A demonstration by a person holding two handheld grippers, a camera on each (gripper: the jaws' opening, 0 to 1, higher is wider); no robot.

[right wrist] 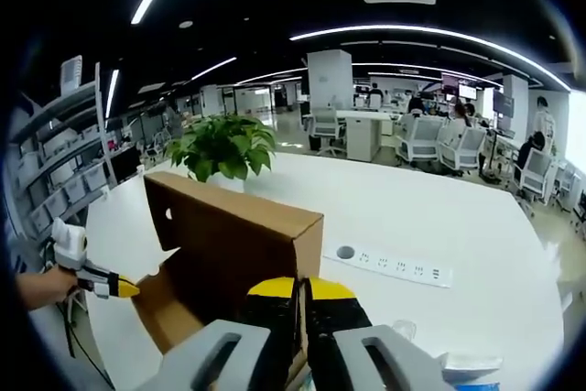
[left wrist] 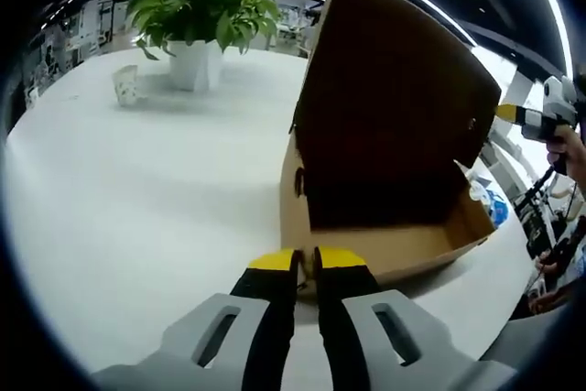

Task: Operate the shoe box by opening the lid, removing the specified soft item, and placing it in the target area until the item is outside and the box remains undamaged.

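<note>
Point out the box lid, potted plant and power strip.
box lid (left wrist: pixel 394 89), left gripper view, brown inner face.
potted plant (left wrist: pixel 206 6), left gripper view, leaves.
power strip (right wrist: pixel 394 267), right gripper view, middle of its white body.

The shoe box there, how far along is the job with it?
Done: the shoe box has its lid raised. In hand: the left gripper sits at the box's near wall, and the right gripper, jaws together, is at the lid's edge; whether either grips cardboard is unclear. Left: taking out the soft item, which I cannot see inside, and setting it on the white table.
</note>
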